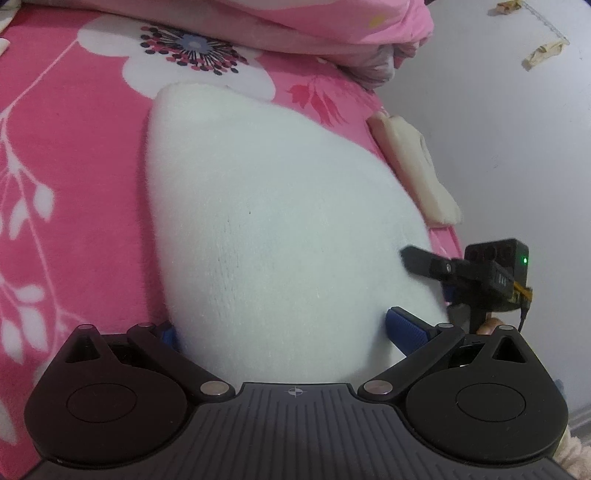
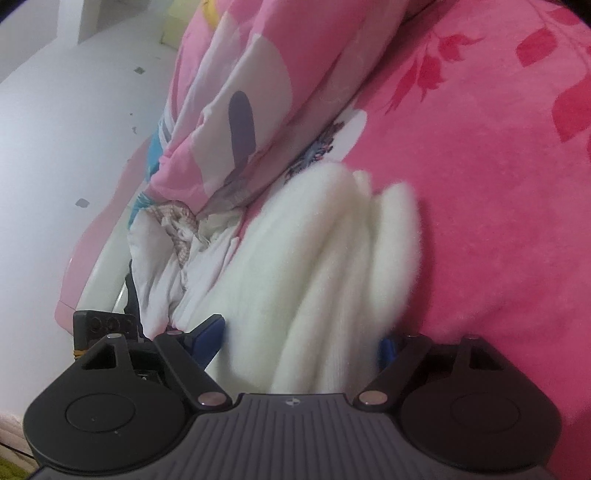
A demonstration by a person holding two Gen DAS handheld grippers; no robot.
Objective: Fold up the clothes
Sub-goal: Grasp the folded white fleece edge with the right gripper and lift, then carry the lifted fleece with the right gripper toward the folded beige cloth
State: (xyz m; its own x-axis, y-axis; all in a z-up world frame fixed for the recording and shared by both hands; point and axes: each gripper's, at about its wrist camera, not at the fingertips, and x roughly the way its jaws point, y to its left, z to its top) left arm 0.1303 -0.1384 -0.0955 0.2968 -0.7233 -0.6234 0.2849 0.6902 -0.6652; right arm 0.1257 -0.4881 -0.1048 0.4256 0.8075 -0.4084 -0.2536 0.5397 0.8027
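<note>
Bed cover: the pink flowered blanket (image 1: 74, 155) lies flat on the bed to the left and carries everything; keep the fold on this flat part.
White garment: a fluffy white garment (image 1: 266, 221) lies on the blanket, its near end reaching in between both tongs and its far end toward the rumpled pink quilt (image 1: 332, 26).
Left tongs: the left tongs (image 1: 280, 332) stand wide apart, one blue pad at each side of the garment's near edge; whether the pads press the cloth I cannot tell.
Right tongs: the right tongs (image 2: 301, 341) are also spread wide with bunched white folds between them; the pads do not clearly pinch.
Wall side: a cream strip (image 1: 410, 166) lies along the bed's edge by the wall.
Advice: I judge both should close on the near edge evenly, taking all layers, then lift together so the cloth stays square.
</note>
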